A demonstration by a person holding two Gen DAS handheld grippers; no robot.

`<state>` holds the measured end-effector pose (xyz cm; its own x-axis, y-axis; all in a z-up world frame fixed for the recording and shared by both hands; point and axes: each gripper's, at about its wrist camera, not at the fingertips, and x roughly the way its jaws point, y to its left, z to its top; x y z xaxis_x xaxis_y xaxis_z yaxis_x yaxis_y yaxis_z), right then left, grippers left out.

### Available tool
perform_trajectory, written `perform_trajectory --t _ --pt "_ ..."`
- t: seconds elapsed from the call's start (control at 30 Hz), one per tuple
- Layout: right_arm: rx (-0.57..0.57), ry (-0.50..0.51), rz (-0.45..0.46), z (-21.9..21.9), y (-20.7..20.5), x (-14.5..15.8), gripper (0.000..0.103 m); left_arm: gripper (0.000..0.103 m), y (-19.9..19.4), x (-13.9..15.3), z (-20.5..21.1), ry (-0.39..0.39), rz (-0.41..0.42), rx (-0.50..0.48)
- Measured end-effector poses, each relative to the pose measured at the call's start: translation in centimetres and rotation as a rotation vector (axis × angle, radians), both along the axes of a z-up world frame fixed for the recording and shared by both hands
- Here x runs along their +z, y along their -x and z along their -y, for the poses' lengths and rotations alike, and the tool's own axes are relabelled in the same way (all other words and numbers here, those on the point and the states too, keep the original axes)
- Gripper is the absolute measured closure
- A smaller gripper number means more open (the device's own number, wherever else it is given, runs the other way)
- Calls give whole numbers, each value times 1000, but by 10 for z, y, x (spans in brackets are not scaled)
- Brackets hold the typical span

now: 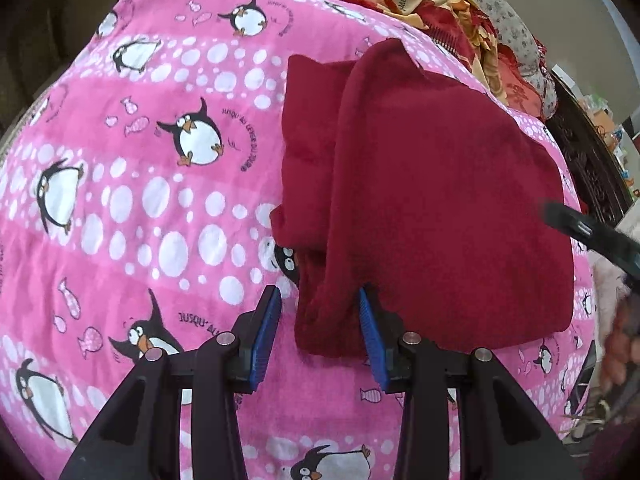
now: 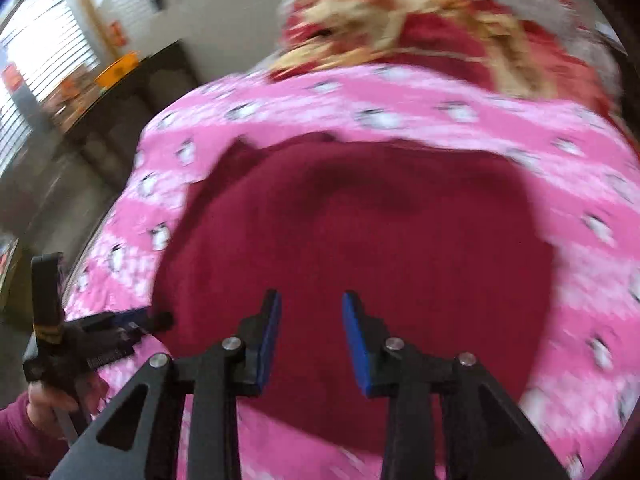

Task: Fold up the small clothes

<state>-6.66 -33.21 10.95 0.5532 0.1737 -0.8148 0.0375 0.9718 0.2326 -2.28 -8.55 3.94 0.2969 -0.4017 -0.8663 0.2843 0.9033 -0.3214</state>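
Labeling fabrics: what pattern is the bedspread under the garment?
Pink bedspread with penguins, fish and white dots; clearest in the left wrist view.

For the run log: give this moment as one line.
stage: folding | cloth: dark red, partly folded on pink blanket | left claw: open, at cloth's near edge | right claw: open, empty, over cloth

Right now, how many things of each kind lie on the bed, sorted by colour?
Dark red garment: 1
Pink penguin bedcover: 1
Red and yellow patterned cloth: 1
Grey flowered cloth: 1
Total: 4
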Motion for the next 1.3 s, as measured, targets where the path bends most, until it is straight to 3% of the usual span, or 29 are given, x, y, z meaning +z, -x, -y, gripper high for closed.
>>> perform_trajectory --t 0.13,0.17,0.27,0.33,0.37,0.4,0.43,0.47,0.5,0.63,0.83,0.97,1.1,1.3 --pt "119 -35 7 -51 -60 -11 70 84 0 -3 -3 19 -9 7" --pt "129 -67 21 -60 -74 -9 67 84 0 -4 -3 24 -12 10" --pt "133 -116 30 -87 -112 -13 43 84 -1 -7 -8 46 -26 17" --pt "144 -89 -5 -104 -137 -23 42 84 -3 -8 -12 55 -30 16" --pt "149 -78 -20 -110 -144 -29 44 84 -3 -8 -13 58 -31 15" --pt "158 -67 -29 -116 -151 -34 57 84 -4 -8 -14 63 -33 13" --pt "166 -36 -30 -120 -154 -39 72 84 -4 -7 -15 67 -36 12" --pt "161 15 -33 -122 -156 -42 97 84 -5 -7 -18 72 -38 12" --pt "150 46 -43 -123 -156 -42 97 84 -6 -7 -21 78 -43 14" --pt "160 -50 -3 -119 -154 -33 97 84 -9 -8 -26 83 -39 18" --pt "168 -24 -60 -128 -166 -62 95 84 -9 -7 -24 75 -36 23" --pt "185 -78 -31 -115 -147 -36 74 84 -6 -7 -17 73 -30 27" --pt "140 24 33 -100 -134 -16 70 84 -3 -7 -13 72 -30 29" --pt "69 125 -12 -93 -172 -45 70 84 -4 -10 -13 79 -33 31"
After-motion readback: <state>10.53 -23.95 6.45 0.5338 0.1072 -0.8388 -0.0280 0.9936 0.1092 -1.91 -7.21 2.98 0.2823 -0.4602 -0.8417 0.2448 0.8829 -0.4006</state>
